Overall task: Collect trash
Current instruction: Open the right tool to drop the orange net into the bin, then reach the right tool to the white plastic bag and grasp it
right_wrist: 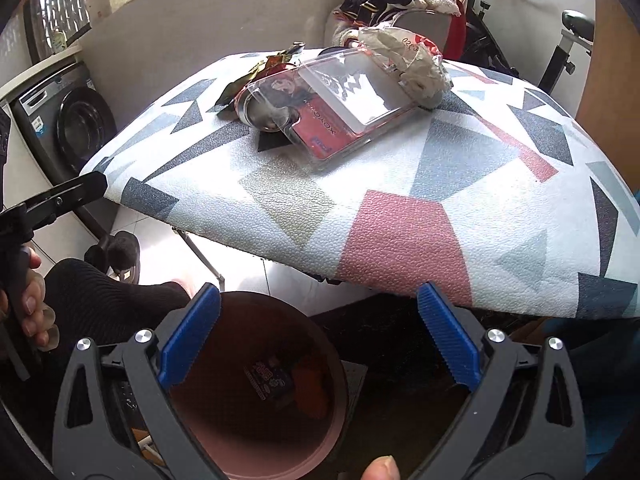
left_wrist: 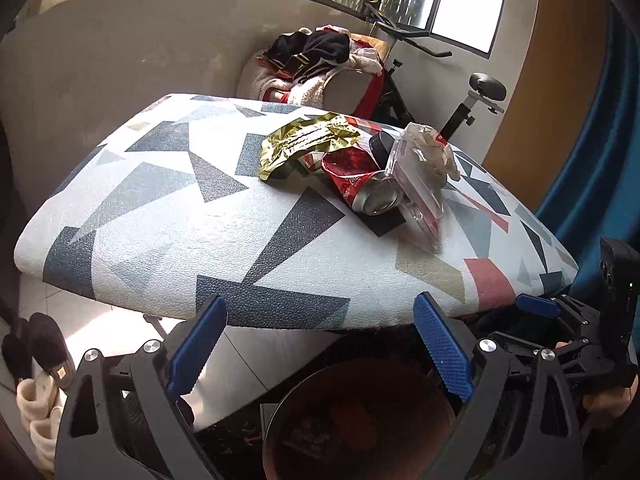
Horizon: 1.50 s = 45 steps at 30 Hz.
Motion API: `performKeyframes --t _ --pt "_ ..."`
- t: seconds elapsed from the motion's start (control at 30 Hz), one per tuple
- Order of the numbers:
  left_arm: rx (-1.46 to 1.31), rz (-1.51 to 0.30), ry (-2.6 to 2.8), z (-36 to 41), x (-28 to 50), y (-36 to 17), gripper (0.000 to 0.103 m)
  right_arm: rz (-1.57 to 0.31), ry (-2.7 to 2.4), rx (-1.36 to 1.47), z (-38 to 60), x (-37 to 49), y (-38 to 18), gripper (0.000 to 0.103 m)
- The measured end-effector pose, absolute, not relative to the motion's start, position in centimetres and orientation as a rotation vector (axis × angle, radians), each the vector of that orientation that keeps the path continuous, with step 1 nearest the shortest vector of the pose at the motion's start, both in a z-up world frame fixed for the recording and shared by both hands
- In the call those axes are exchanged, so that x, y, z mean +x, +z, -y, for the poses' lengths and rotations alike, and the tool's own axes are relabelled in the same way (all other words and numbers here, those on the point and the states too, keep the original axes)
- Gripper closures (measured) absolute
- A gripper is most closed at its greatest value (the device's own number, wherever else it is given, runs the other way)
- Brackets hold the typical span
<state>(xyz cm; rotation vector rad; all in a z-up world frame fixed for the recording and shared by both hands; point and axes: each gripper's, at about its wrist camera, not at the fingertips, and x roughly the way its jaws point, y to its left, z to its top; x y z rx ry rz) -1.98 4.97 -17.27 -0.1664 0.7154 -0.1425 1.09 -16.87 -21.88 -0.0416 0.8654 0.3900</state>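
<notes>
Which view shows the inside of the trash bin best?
Right wrist: the bin lies open below it, a dark wrapper visible on the bottom. Left wrist shows the bin too, but dim and blurred.

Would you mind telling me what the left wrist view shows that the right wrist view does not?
Only the left wrist view shows the full crumpled gold foil wrapper, the crushed red drink can unobstructed, and pale fluffy slippers on the floor.

Only the right wrist view shows the grey front-loading washing machine and a dark printed packet lying inside the round pinkish-brown bin.

Both show the geometric-patterned table, the clear plastic box and crumpled white paper, the bin below, and open, empty blue-padded tongs.
</notes>
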Motion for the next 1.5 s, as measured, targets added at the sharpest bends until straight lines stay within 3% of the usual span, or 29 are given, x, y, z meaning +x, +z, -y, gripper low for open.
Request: performKeyframes --t 0.53,0.87,1.1,1.5 --pt "-0.104 -0.644 -0.157 -6.6 3.1 -13.3 0.011 -0.795 0.265 0.048 22.6 8.9 -16.6 0.006" --pt "-0.078 -0.647 -0.174 -6.6 6.3 -12.9 0.011 -0.745 0.206 -0.04 24.1 13.7 -15.3 0.006" --pt "-0.126 -0.667 -0.181 -7.2 9.2 -13.2 0.011 -0.741 0.198 0.139 25.8 19.7 -14.2 0.006" --pt "-0.224 -0.723 -0.183 -8.0 13.4 -15.1 0.011 -0.91 0.327 0.349 22.9 29.3 -18.9 0.006"
